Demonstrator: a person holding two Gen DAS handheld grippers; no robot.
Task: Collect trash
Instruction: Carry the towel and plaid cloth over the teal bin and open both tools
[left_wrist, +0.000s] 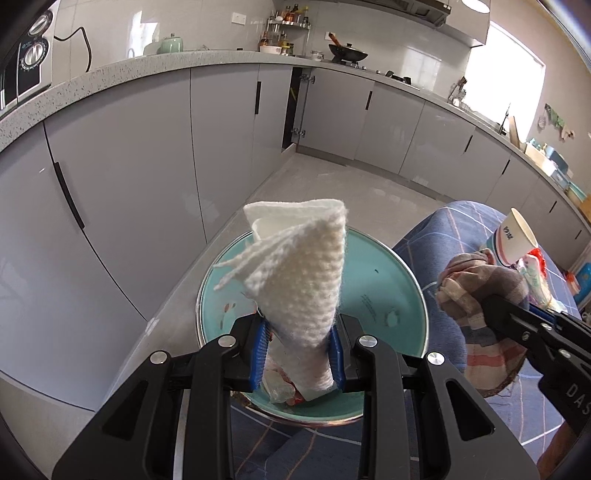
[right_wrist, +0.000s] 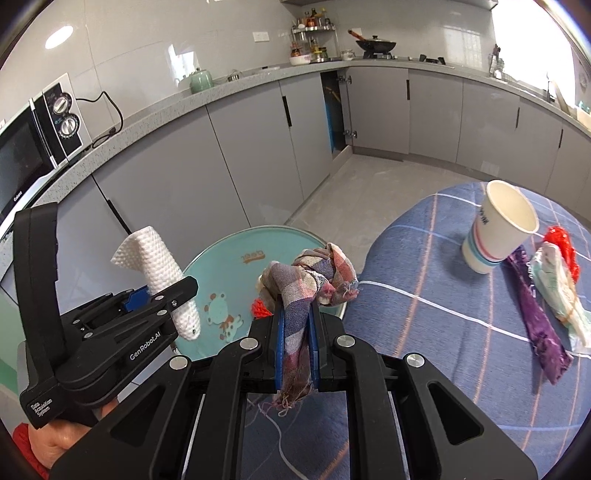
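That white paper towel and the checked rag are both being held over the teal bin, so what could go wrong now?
The paper towel sticks up tall from the left gripper; on release it may tip past the teal bin rim. The rag in the right gripper has loose threads that might snag the pads. The paper cup nearby could get knocked.

It was a home kitchen: grey cabinets (right_wrist: 258, 147) under a speckled counter (right_wrist: 155, 114), a microwave (right_wrist: 33, 144), wok (right_wrist: 375, 45) and spice rack (right_wrist: 314, 33).
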